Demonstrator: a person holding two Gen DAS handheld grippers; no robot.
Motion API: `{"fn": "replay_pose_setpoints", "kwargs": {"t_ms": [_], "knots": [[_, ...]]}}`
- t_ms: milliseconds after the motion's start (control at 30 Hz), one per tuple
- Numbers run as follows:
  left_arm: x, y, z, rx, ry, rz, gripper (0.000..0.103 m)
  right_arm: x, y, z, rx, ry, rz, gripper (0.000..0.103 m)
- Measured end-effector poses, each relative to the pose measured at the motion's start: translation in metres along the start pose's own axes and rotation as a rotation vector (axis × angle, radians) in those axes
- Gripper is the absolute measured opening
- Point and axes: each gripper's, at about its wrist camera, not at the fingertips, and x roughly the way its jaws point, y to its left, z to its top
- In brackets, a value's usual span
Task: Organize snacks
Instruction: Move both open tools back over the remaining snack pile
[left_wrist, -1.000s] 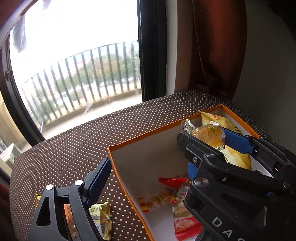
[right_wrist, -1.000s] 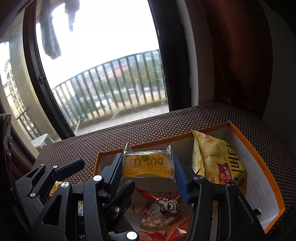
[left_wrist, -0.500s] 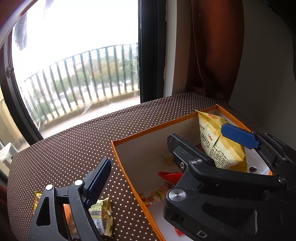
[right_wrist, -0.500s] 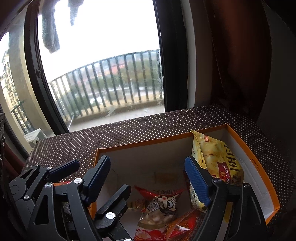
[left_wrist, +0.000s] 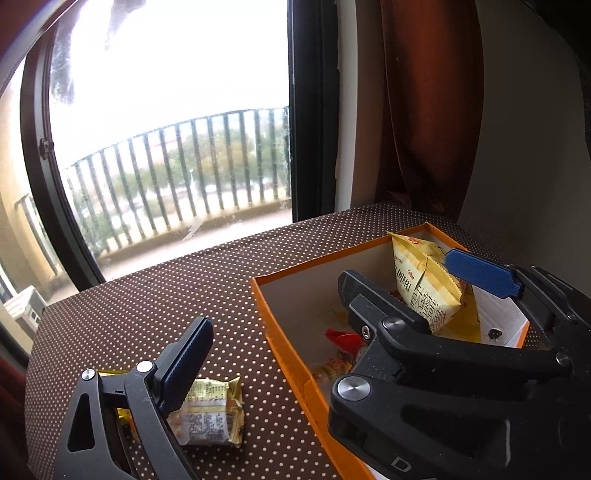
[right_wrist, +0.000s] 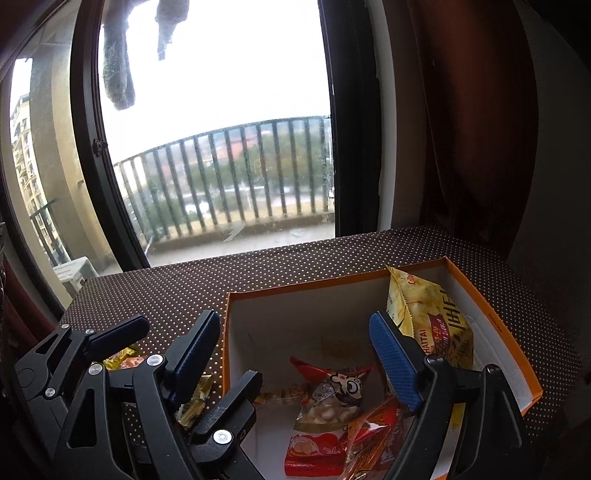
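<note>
Hovering over the orange box (right_wrist: 491, 325), the right gripper (right_wrist: 295, 354) is spread wide and holds nothing; snack packets (right_wrist: 328, 398) lie below it. Left of it, the left gripper (left_wrist: 325, 302) gapes empty, a yellow packet (left_wrist: 210, 413) on the table (left_wrist: 166, 295) beneath its left finger.

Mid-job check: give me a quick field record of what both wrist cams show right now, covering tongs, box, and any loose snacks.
left tongs: open, empty, over the table left of the box
right tongs: open, empty, over the box
orange box: open-topped, on the dotted tablecloth
in box: yellow chip bag leaning at the right side; cartoon-cow snack bag; red packets at the near end
outside box: small yellow packet on the cloth by the left tongs; an orange-yellow wrapper beside it
left to do: loose packets not yet boxed
</note>
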Motion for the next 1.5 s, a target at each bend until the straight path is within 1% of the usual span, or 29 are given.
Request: {"fn": "replay_pose_setpoints", "kwargs": {"t_ms": [367, 467, 667, 767, 1033, 1200, 1500], "knots": [[-0.03, 0.013, -0.019, -0.045, -0.023, 0.043, 0.101, -0.026, 0.03, -0.008, -0.053, -0.024, 0.022, 0.086], [-0.035, 0.017, -0.026, -0.07, -0.021, 0.048, 0.101, -0.031, 0.038, -0.012, -0.066, -0.033, 0.034, 0.086], [-0.047, 0.025, -0.043, -0.085, -0.052, 0.077, 0.1, -0.036, 0.055, -0.021, -0.088, -0.034, 0.062, 0.086], [-0.05, 0.031, -0.053, -0.097, -0.055, 0.084, 0.1, -0.037, 0.063, -0.028, -0.101, -0.033, 0.069, 0.086], [-0.058, 0.041, -0.073, -0.115, -0.075, 0.127, 0.099, -0.028, 0.083, -0.043, -0.114, -0.029, 0.116, 0.086], [-0.057, 0.046, -0.08, -0.133, -0.063, 0.146, 0.098, -0.019, 0.095, -0.052, -0.115, -0.038, 0.158, 0.086], [-0.045, 0.067, -0.096, -0.181, -0.019, 0.151, 0.098, 0.004, 0.116, -0.067, -0.137, 0.003, 0.198, 0.086]]}}
